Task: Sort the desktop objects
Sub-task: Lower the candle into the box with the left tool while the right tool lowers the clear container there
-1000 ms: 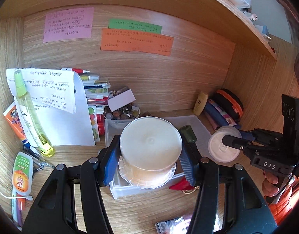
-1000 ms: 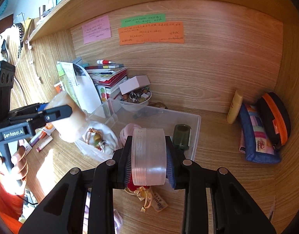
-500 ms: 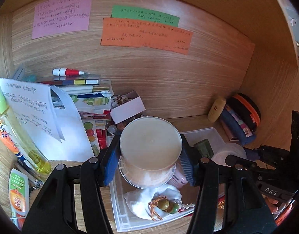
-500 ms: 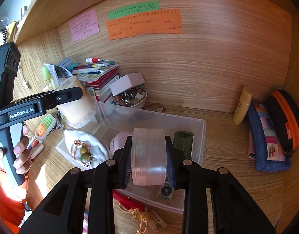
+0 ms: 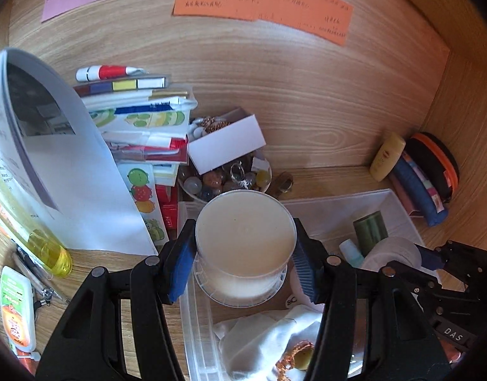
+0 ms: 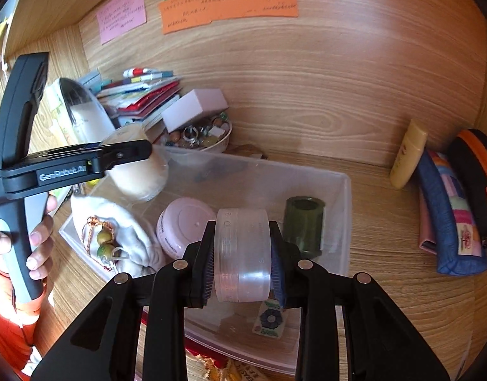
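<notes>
Here, in the left wrist view, we see the left gripper (image 5: 245, 254) clamped on a cream-white round jar (image 5: 246, 241), its blue pads (image 5: 179, 260) pressing both sides at about half their spread. The jar sits at frame centre, above the near left corner of a clear plastic bin (image 5: 192, 324). Below it in the bin lies a white cloth pouch (image 5: 262, 339) with a beaded cord. At lower right we see the right gripper (image 5: 399, 262) side-on, a clear lid (image 5: 392, 250) between its fingers, next to a dark green bottle (image 5: 370, 230). At upper left a stack of books (image 5: 141, 120) carries a red-and-white pen (image 5: 106, 73), and a bowl of beads (image 5: 230, 179) sits just above the jar. Sticky notes (image 5: 262, 3) line the top of the frame.

In the right wrist view, we see the right gripper (image 6: 242, 270) closed narrowly on the clear lid (image 6: 242, 254), held on edge at lower centre over the bin (image 6: 345, 222). Behind it in the bin lie a pink round case (image 6: 183, 222) to the left and the green bottle (image 6: 303, 222) to the right. At left, a hand (image 6: 37, 238) holds the left gripper (image 6: 141, 155) with the jar (image 6: 138, 177) over the bin's upper left corner. The pouch (image 6: 116, 231) lies below it. A yellow tube (image 6: 407, 158) and pencil cases (image 6: 446, 216) lean at right.
</notes>
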`<control>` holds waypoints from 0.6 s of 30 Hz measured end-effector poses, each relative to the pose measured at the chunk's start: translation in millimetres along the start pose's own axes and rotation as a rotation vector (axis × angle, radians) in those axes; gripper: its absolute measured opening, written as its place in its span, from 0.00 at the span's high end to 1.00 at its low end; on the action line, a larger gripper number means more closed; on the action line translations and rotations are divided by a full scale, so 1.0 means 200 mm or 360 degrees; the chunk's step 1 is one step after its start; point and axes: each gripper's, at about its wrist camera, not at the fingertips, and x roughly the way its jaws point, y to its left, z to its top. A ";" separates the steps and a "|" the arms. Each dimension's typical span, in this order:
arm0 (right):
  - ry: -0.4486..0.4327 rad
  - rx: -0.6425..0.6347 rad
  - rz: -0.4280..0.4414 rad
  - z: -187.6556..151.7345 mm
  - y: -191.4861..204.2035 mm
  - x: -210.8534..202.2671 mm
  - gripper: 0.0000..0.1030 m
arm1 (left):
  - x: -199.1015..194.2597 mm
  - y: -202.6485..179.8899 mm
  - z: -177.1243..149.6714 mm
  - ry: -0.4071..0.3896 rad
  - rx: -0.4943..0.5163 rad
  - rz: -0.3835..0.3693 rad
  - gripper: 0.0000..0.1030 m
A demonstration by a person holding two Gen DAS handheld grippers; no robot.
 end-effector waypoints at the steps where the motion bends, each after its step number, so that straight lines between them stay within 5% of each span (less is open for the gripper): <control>1: 0.0008 -0.0006 -0.0002 0.00 0.01 0.01 0.74 | 0.01 -0.01 0.00 0.0010 0.0004 0.0002 0.45; 18: 0.0107 -0.0037 -0.0006 -0.04 0.03 0.09 0.74 | 0.05 0.00 -0.04 0.0070 0.0051 -0.0024 0.51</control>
